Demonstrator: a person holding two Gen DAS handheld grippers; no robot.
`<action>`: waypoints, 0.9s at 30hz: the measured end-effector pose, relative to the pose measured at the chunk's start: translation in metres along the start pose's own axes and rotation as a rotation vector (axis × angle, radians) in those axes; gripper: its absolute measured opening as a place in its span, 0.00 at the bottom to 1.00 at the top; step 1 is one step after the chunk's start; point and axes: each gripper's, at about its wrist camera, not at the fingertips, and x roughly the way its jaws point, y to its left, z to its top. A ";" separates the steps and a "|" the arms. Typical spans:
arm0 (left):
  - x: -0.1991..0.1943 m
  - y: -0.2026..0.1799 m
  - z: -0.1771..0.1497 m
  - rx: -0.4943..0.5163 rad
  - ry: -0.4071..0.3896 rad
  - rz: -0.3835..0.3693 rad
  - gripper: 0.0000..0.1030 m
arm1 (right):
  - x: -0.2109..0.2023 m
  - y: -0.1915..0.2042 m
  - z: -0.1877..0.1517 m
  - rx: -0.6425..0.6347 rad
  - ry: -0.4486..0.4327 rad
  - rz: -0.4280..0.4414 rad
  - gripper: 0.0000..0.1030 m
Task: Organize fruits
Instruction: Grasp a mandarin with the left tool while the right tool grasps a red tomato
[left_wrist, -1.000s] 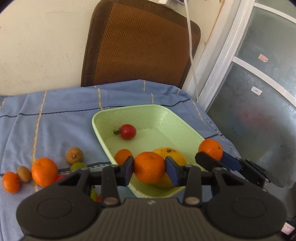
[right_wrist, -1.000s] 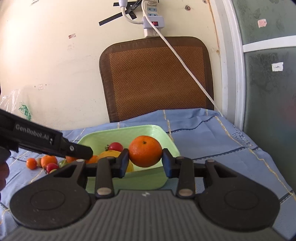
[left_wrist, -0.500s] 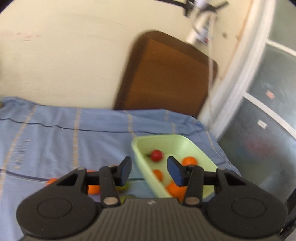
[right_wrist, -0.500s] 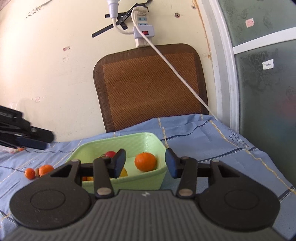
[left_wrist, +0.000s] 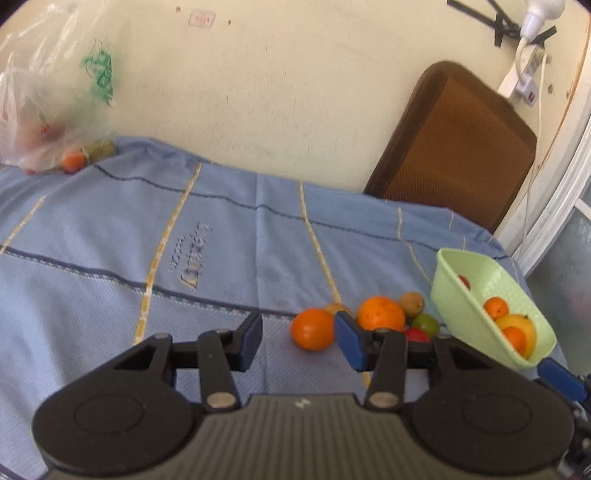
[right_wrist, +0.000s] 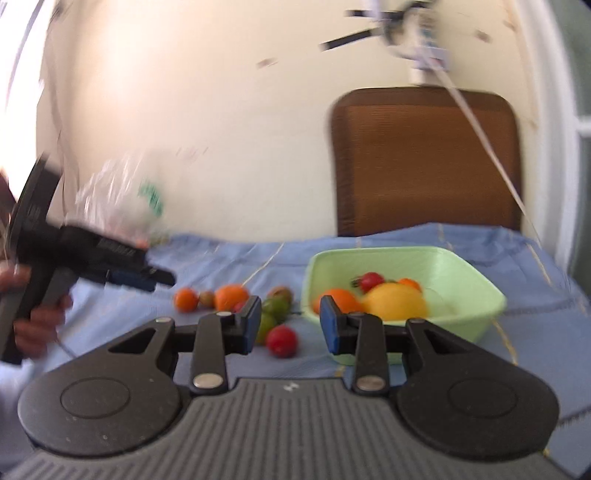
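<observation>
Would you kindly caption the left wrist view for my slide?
Open left gripper approaches loose oranges beside the green basket.

A: What colour is the basket (left_wrist: 448, 280)?
B: Pale green, with a fine mesh texture. Inside it are a yellow fruit (right_wrist: 397, 302), orange ones and a red tomato (right_wrist: 370, 281).
A: And the cloth (left_wrist: 229, 243) beneath the basket?
B: Light blue, crossed by dark blue lines and yellow stripes.
A: The loose fruit beside the basket?
B: Two oranges (left_wrist: 312, 328) in bright orange, a red tomato (right_wrist: 281, 341), a green one (right_wrist: 275, 306), some brownish.
A: The fingers (left_wrist: 349, 341)?
B: Blue pads on black. The mat (left_wrist: 456, 147) behind the basket is brown weave with a darker border.
</observation>
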 end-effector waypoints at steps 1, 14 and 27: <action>0.003 -0.001 -0.002 0.007 0.004 -0.003 0.49 | 0.009 0.010 0.003 -0.047 0.021 0.005 0.36; 0.019 -0.017 -0.011 0.144 -0.022 0.033 0.46 | 0.101 0.047 0.007 -0.434 0.184 -0.023 0.36; -0.018 -0.028 -0.035 0.153 -0.010 -0.045 0.31 | 0.040 0.043 -0.002 -0.327 0.078 -0.040 0.30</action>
